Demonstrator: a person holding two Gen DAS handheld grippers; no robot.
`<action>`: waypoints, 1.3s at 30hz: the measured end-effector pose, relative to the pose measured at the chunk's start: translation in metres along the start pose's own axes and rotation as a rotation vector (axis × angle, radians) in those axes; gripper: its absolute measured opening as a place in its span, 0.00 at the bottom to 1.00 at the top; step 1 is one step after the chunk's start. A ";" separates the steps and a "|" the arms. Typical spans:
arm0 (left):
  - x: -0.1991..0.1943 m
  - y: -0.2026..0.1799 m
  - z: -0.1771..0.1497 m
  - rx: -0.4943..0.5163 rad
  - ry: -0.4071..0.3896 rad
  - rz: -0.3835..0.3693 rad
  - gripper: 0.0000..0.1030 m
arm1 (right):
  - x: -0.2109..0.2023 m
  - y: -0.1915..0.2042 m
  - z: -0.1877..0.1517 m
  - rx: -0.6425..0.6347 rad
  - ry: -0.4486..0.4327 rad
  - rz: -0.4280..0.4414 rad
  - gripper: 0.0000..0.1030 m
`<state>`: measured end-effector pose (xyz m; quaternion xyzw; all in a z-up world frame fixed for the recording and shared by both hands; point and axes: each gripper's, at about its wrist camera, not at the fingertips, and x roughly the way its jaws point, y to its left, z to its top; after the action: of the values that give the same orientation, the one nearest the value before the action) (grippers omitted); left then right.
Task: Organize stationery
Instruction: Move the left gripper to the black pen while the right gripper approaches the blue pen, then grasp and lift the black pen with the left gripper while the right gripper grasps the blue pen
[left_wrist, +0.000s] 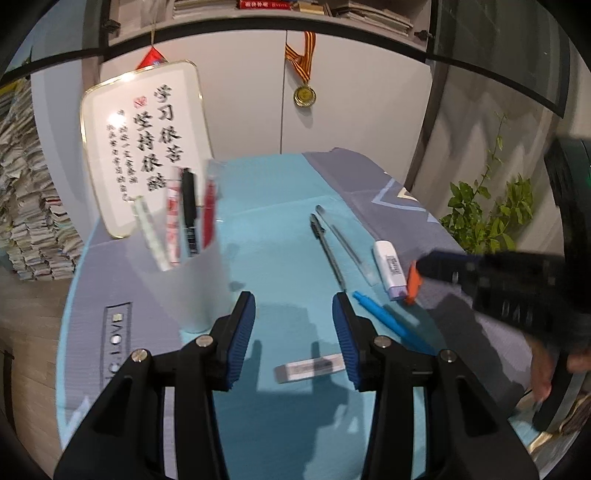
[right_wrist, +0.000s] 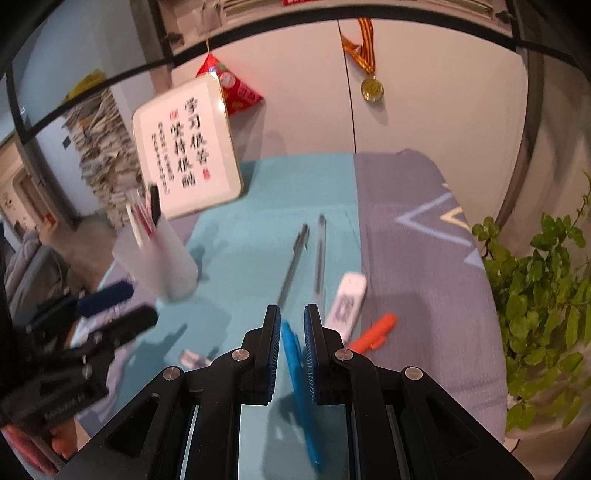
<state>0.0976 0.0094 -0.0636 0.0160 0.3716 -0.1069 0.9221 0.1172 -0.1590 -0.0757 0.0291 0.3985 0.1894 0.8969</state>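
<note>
While the right claw is closed to a narrow gap, a slim blue plastic pen lies flat between its pads on the teal table mat. Left claw hangs part-open, empty, above a small eraser. Beyond stands a frosted cup of pens.

A home study or small office. A desk is covered by a teal and grey mat scattered with pens. Leaning against pale cupboard doors at the back, at about ten o'clock, is a white plaque with black Chinese calligraphy. A gold medal on a striped ribbon hangs from the cupboard at twelve o'clock. Above the doors runs a shelf of books and papers. At nine o'clock a tall stack of papers rises from a wood-look floor, and at three o'clock grows a leafy green plant.
</note>
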 end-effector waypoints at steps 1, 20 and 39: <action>0.005 -0.004 0.002 -0.006 0.011 -0.009 0.40 | 0.002 -0.003 -0.005 -0.007 0.015 0.009 0.12; 0.124 -0.042 0.027 -0.028 0.237 -0.005 0.06 | 0.002 -0.042 -0.042 0.006 0.079 0.034 0.47; 0.040 -0.021 0.000 0.044 0.148 0.006 0.05 | 0.040 0.000 -0.035 -0.130 0.164 0.076 0.47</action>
<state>0.1213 -0.0181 -0.0897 0.0452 0.4362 -0.1109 0.8919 0.1158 -0.1483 -0.1275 -0.0296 0.4560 0.2503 0.8535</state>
